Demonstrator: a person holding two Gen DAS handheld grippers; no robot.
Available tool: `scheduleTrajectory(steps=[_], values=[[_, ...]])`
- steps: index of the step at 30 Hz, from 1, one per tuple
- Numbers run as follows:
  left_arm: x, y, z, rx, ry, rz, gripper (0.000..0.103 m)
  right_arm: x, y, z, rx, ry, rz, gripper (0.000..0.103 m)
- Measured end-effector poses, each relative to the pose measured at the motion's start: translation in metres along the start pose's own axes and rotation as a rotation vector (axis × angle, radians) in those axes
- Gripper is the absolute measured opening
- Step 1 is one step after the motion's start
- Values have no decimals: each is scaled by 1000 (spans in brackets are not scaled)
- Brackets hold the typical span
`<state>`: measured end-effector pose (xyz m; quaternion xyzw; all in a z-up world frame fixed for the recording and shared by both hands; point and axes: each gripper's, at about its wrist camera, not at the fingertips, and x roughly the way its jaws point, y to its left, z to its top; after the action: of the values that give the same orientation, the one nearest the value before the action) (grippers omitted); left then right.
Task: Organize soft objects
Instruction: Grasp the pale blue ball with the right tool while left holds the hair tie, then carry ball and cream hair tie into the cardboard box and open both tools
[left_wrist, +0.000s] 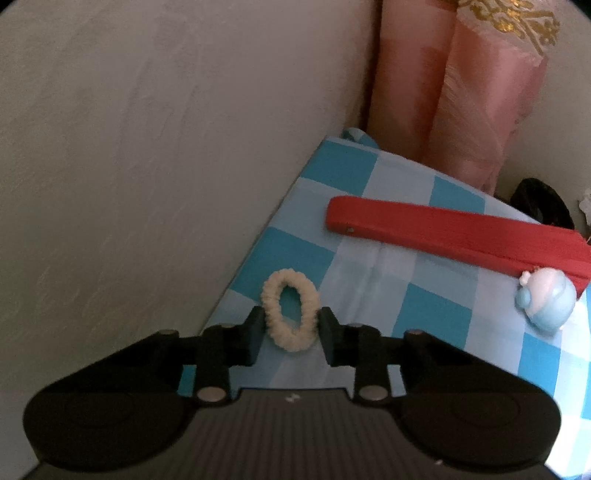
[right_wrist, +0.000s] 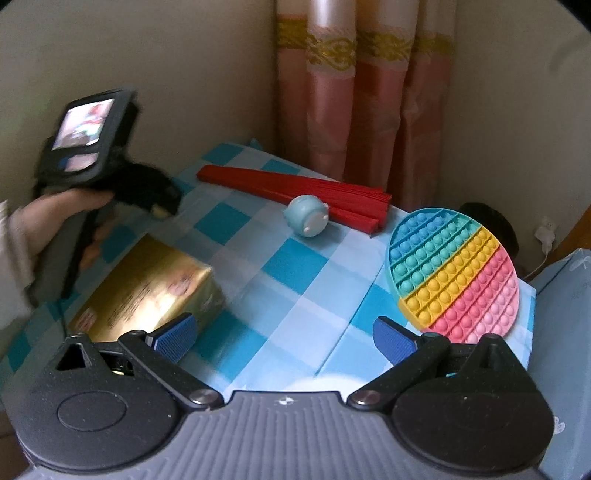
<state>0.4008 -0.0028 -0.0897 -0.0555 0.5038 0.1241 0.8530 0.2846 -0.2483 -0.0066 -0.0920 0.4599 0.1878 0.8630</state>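
Cream and fluffy, the hair tie (left_wrist: 290, 311) lies on the blue-checked cloth (left_wrist: 436, 306) near the desk's wall-side edge, squeezed into a narrow oval between the fingers of the left gripper (left_wrist: 291, 326), whose pads press on both its sides. Beyond it lie a folded red fan (left_wrist: 443, 229) and, touching the fan's end, a small pale-blue toy (left_wrist: 546, 301). The right gripper (right_wrist: 284, 338) hovers with fingers wide apart and empty between a gold box (right_wrist: 147, 288) and a rainbow pop-it mat (right_wrist: 454, 273).

Black claw (right_wrist: 284, 338), blue ribbed pads (right_wrist: 177, 338)
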Motion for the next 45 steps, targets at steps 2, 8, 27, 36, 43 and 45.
scheduleTrajectory(steps=[2, 8, 27, 36, 43, 45], values=[[-2, 0, -1, 7, 13, 0, 29, 13, -7, 14, 18, 22, 14, 103], [-12, -6, -5, 70, 26, -7, 29, 55, -11, 62, 58, 81, 12, 97], [-11, -7, -6, 112, 51, -62, 29, 169, -15, 121, 212, 205, -85, 63], [-12, -8, -6, 124, 56, -74, 28, 162, -16, 118, 246, 195, -110, 51], [-23, -8, -10, 131, 64, -74, 24, 128, -3, 107, 199, 188, -96, 51], [-31, -6, -11, 128, 59, -79, 24, 113, 2, 101, 192, 188, -77, 51]])
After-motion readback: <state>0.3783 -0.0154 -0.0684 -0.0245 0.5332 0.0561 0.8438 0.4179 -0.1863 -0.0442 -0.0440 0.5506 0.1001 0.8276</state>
